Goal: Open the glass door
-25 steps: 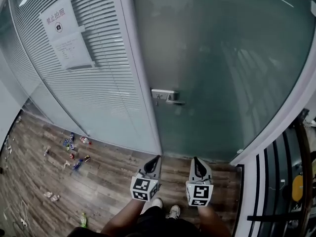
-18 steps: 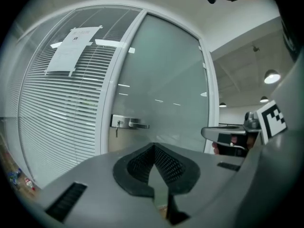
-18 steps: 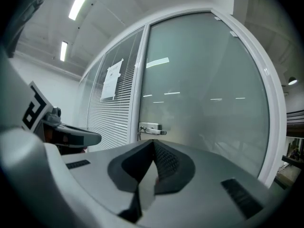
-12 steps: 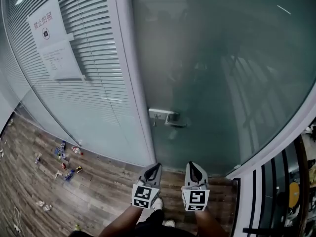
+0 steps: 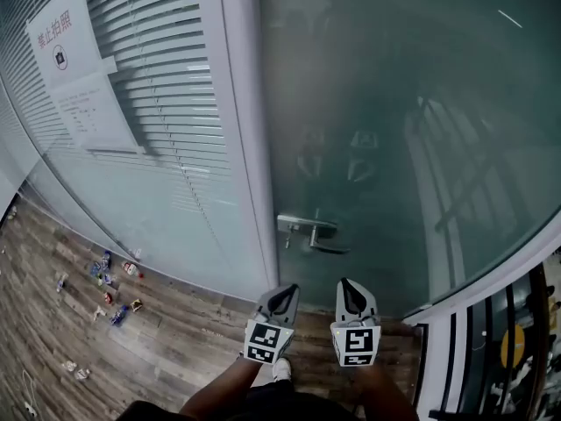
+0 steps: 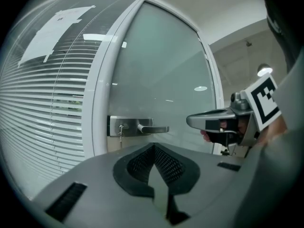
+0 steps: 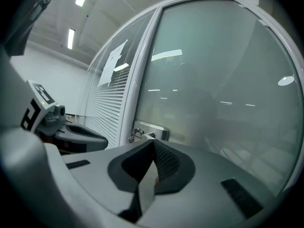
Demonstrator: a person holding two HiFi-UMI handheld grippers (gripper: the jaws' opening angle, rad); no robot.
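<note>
The frosted glass door (image 5: 412, 121) fills the right of the head view. Its metal lever handle (image 5: 311, 231) sits on the door's left edge, with a key in the lock below the plate. My left gripper (image 5: 284, 295) and right gripper (image 5: 349, 291) are held side by side just short of the door and below the handle, both shut and holding nothing. In the left gripper view the handle (image 6: 142, 127) lies straight ahead beyond my jaws, and the right gripper (image 6: 209, 121) shows at the right. In the right gripper view the handle (image 7: 148, 131) sits ahead and slightly left.
A white door post (image 5: 250, 139) separates the door from a glass wall with blinds (image 5: 149, 103) and paper notices (image 5: 74, 68). Small litter (image 5: 110, 283) lies on the wooden floor (image 5: 166, 340) at the left. A black railing (image 5: 513, 340) runs along the right.
Both grippers have moved forward toward the door together. The handle now looks larger and sits closer above them. Both stay shut.
</note>
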